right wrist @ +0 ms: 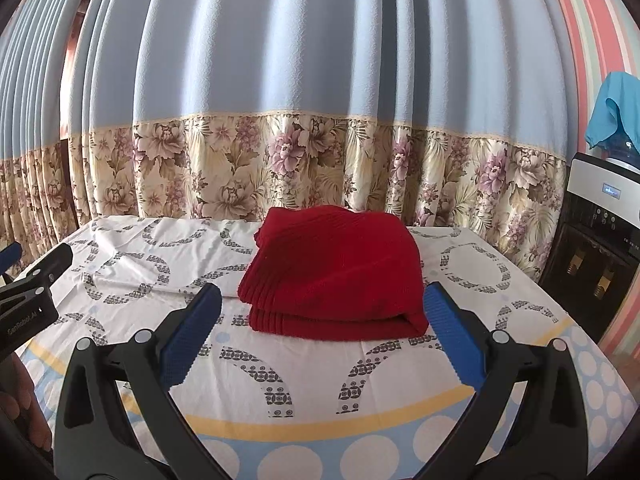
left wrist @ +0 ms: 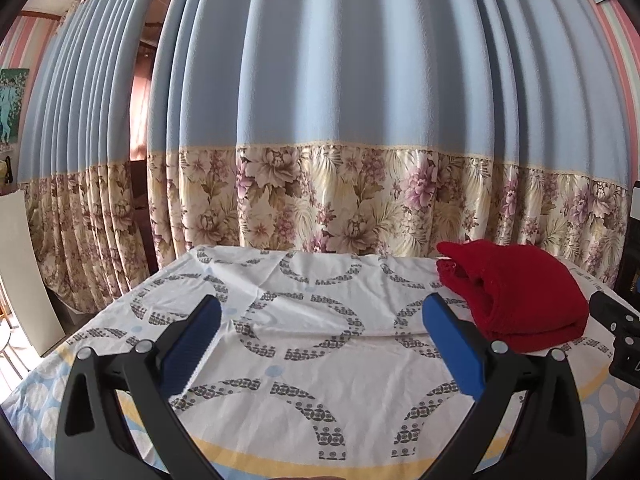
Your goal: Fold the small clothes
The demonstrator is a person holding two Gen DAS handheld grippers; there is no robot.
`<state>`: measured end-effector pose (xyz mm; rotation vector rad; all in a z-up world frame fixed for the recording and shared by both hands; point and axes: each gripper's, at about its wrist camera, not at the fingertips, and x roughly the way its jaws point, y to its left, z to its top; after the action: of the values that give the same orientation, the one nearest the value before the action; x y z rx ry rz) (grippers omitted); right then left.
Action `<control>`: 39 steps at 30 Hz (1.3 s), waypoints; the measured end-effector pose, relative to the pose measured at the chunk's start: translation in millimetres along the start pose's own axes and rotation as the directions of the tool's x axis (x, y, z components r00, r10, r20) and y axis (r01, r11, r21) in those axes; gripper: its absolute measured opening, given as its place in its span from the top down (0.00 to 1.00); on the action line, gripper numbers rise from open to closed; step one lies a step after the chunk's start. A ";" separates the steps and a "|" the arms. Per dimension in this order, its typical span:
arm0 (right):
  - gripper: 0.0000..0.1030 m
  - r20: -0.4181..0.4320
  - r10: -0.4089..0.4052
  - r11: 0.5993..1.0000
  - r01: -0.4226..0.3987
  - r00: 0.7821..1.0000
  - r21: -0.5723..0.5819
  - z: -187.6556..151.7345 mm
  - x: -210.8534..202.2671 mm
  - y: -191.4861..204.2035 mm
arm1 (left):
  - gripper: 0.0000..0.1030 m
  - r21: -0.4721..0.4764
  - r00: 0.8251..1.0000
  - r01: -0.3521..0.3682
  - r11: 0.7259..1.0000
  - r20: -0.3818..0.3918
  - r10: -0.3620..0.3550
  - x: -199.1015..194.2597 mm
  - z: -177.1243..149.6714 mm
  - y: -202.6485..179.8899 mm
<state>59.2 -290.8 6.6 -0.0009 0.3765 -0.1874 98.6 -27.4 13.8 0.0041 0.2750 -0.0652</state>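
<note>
A red knitted garment (right wrist: 336,272) lies folded in a thick stack on the patterned sheet (right wrist: 312,376) that covers the table. In the right wrist view it sits straight ahead, just beyond my right gripper (right wrist: 322,300), which is open with nothing between its blue pads. In the left wrist view the same red garment (left wrist: 516,292) lies to the right of my left gripper (left wrist: 322,312). That gripper is open too and hovers over bare sheet. The left gripper's black body (right wrist: 28,300) shows at the left edge of the right wrist view.
A blue curtain with a floral hem (left wrist: 320,200) hangs right behind the table's far edge. A water dispenser (right wrist: 596,236) with a blue cloth (right wrist: 616,112) on top stands at the right. A hand (right wrist: 24,404) shows at the lower left of the right wrist view.
</note>
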 end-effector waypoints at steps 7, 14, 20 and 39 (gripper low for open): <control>0.03 -0.001 0.000 1.000 0.000 1.000 0.002 -0.2 -0.1 0.8 | 0.02 -0.012 1.000 0.023 1.000 -0.012 -0.023 1.0 1.4 2.0; 0.03 -0.001 0.003 1.000 -0.003 1.000 -0.004 -0.8 1.0 -1.3 | 0.02 -0.022 0.999 0.020 1.000 -0.024 -0.021 3.3 2.9 3.0; 0.03 0.001 0.004 1.000 -0.004 1.000 -0.004 -1.2 0.8 -0.9 | 0.02 -0.039 0.999 0.029 0.999 -0.031 -0.030 3.7 2.9 5.6; 0.03 0.016 -0.002 1.000 0.002 1.000 -0.023 -3.1 4.1 -10.8 | 0.02 -0.019 1.000 0.015 1.000 -0.014 -0.015 0.8 3.2 2.3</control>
<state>59.9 -302.1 2.5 -0.0259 0.3625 -0.1849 100.4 -25.3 16.7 -0.0159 0.2896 -0.0779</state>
